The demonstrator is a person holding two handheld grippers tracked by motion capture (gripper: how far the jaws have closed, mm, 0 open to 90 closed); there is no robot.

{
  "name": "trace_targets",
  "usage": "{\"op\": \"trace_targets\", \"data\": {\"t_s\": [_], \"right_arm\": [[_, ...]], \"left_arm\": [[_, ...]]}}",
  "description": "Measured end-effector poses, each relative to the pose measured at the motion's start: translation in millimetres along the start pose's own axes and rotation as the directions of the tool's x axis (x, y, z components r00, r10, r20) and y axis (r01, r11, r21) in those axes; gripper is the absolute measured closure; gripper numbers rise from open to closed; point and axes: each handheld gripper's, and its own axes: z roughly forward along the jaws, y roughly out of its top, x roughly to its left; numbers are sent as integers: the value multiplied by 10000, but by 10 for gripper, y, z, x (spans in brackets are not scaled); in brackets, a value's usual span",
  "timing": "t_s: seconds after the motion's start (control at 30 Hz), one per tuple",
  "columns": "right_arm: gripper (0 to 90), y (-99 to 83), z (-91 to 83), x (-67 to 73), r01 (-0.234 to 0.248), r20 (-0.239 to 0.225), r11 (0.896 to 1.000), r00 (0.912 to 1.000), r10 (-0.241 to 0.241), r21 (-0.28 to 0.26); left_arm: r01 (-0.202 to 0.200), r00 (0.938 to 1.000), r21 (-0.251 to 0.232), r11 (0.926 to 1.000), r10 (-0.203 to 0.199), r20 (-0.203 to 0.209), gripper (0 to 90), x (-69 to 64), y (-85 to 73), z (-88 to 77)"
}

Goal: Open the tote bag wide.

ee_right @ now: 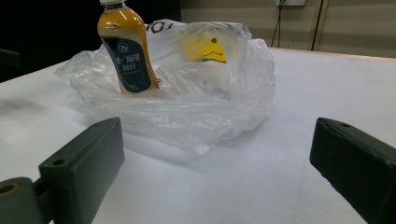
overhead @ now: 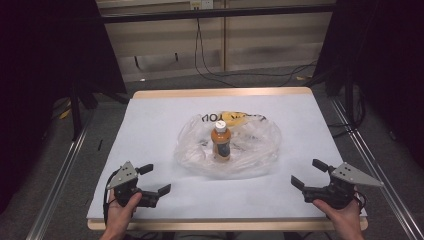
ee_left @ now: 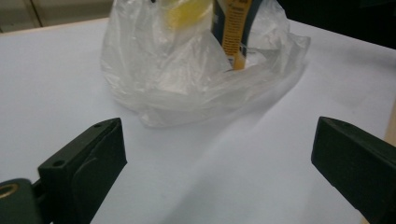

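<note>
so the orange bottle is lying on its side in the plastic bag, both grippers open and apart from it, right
Not quite: the bottle stands upright in the bag, white cap on top, as the high view shows. The rest holds: the left gripper and right gripper are open and apart from it.

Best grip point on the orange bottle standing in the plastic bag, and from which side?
Probably the bottle at its shoulder, just under the white cap. It stands upright, and the crumpled plastic bag wraps its base, so only the upper part is bare. Come in level from the near side with the open right hand-held gripper.
</note>
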Motion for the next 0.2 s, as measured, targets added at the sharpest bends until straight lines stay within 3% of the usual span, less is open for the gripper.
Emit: {"op": "trace_targets", "data": {"t_s": [0.1, 0.2], "right_arm": [[40, -13, -6, -7, 293, 156, 9995, 9994, -295, 119], [42, -23, -1, -41, -4, 198, 10000, 9998, 2, 87]], "left_arm": [[-155, 9998, -8, 9999, 155, -153, 29, 5, -24, -14], [-283, 9992, 369, 9989, 293, -255, 34, -1, -22, 14]]}}
